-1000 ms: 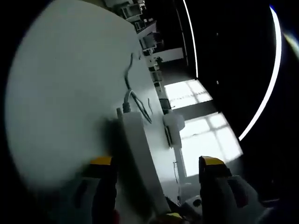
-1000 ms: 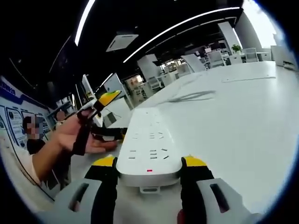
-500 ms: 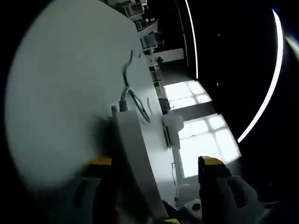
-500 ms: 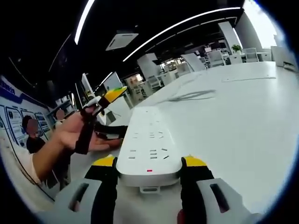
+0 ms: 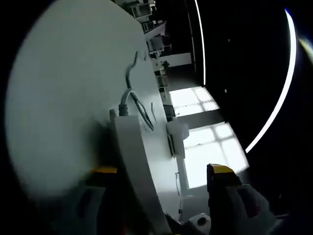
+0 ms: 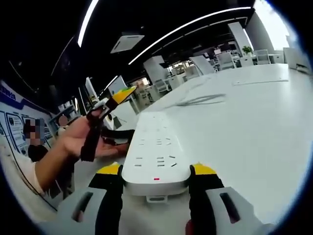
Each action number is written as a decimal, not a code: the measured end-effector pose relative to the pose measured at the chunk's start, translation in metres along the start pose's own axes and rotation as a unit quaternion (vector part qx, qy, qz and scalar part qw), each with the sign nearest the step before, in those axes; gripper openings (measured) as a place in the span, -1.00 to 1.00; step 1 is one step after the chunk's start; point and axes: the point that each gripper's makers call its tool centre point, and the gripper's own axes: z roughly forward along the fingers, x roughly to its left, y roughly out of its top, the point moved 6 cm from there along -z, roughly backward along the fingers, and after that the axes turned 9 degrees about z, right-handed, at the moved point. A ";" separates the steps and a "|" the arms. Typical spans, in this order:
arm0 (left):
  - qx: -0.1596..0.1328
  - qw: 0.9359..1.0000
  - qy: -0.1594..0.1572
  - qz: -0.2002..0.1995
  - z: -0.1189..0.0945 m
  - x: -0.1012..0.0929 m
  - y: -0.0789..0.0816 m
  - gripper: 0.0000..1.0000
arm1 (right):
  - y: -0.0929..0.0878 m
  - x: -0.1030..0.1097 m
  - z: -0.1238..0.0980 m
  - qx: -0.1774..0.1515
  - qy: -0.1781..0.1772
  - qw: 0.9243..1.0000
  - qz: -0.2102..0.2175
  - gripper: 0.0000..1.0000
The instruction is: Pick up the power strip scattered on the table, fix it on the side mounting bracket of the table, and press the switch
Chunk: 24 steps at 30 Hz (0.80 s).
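A white power strip [image 6: 155, 147] lies lengthwise on the white table [image 6: 254, 127], and my right gripper [image 6: 156, 170] is shut on its near end, which carries a small red mark. Its grey cable [image 6: 198, 101] trails off across the table. In the left gripper view the same power strip [image 5: 131, 156] shows edge-on, with its cable [image 5: 128, 93] beyond. My left gripper [image 5: 163, 171] stands open, and the strip passes close to its left jaw. The left gripper [image 6: 115, 100] is held by a hand [image 6: 80, 139] beside the strip's left side.
A white boxy fitting [image 5: 177, 137] sits at the table's edge [image 5: 161, 93]. Bright windows [image 5: 208, 147] lie past that edge. Desks and chairs [image 6: 222, 61] stand at the back of the room. People [image 6: 34, 142] are at the left by a wall.
The left gripper has crept a little nearer along the strip's side. The right gripper and the strip have not moved.
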 end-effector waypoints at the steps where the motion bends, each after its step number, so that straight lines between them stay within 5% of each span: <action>1: 0.000 1.000 0.000 -0.003 0.000 0.000 0.000 0.46 | 0.000 0.000 0.000 0.000 0.000 1.000 -0.001 -0.02; 24: -0.017 0.999 0.025 -0.028 0.004 0.014 -0.002 0.07 | -0.003 0.003 0.000 0.006 -0.004 1.000 -0.023 -0.02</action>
